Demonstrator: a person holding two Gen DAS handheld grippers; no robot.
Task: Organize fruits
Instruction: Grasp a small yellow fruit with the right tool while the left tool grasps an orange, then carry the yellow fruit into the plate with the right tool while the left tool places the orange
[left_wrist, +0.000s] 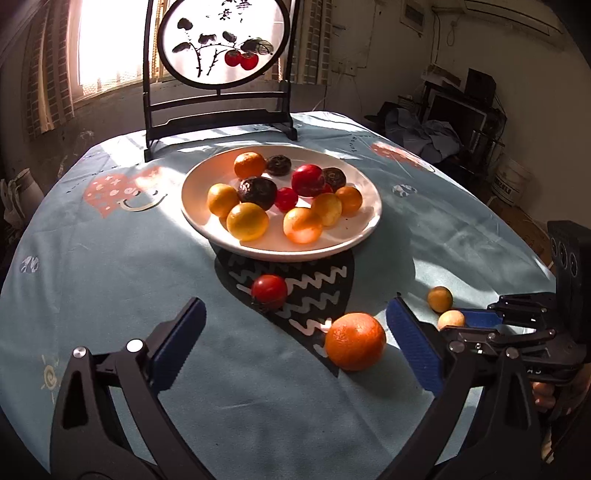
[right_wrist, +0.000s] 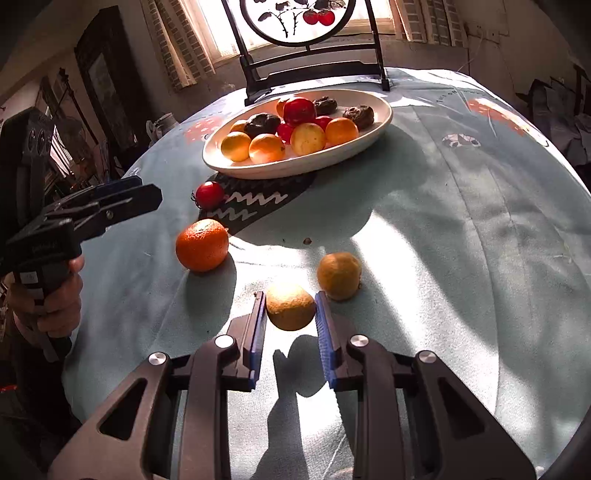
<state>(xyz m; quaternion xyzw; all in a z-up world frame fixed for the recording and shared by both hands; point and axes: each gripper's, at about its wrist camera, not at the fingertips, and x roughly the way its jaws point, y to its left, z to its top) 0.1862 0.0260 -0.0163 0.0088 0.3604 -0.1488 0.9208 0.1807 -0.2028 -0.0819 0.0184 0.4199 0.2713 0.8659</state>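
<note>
A white plate (left_wrist: 354, 236) (right_wrist: 384, 118) holds several oranges, red tomatoes and dark fruits. Loose on the tablecloth lie a red tomato (left_wrist: 269, 291) (right_wrist: 209, 195), a big orange (left_wrist: 355, 341) (right_wrist: 202, 245) and two small yellow-orange fruits. My left gripper (left_wrist: 295, 332) is open and empty, with the big orange just inside its right finger. My right gripper (right_wrist: 290, 308) is shut on the nearer small yellow fruit (right_wrist: 290, 306) (left_wrist: 450, 319), its blue pads touching both sides. The other small fruit (right_wrist: 339, 275) (left_wrist: 440, 298) lies just beyond it to the right.
A dark wooden stand with a round painted screen (left_wrist: 221, 40) (right_wrist: 310, 14) stands behind the plate at the table's far edge. A dark patch with white zigzags (left_wrist: 314, 291) is printed on the blue cloth. Furniture and clutter (left_wrist: 461, 110) surround the table.
</note>
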